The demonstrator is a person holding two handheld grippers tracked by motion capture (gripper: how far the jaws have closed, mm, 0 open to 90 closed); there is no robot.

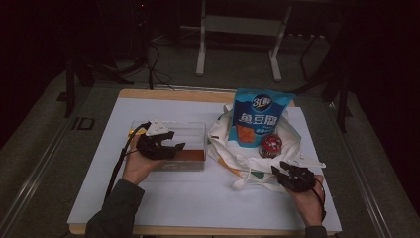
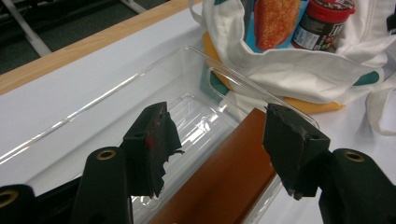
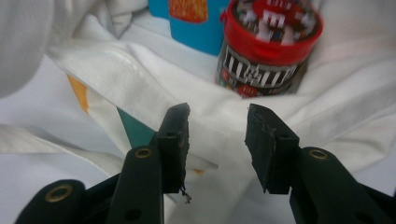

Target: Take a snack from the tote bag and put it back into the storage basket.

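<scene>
The left gripper [image 2: 217, 149] hung over the clear plastic bin [image 1: 168, 134], its 2 jaws apart with nothing pressed between them; a flat brown box [image 2: 219, 182] lay inside the bin along its near wall, below the jaws. The right gripper [image 3: 217, 144], well to the right of the bin, stood released too, jaws spread just above the white cloth bag [image 3: 140, 74]. Beyond it on that bag lay a red-lidded candy tub [image 3: 266, 46] and, propped behind, a blue snack pouch [image 1: 258, 119], both right of the bin.
</scene>
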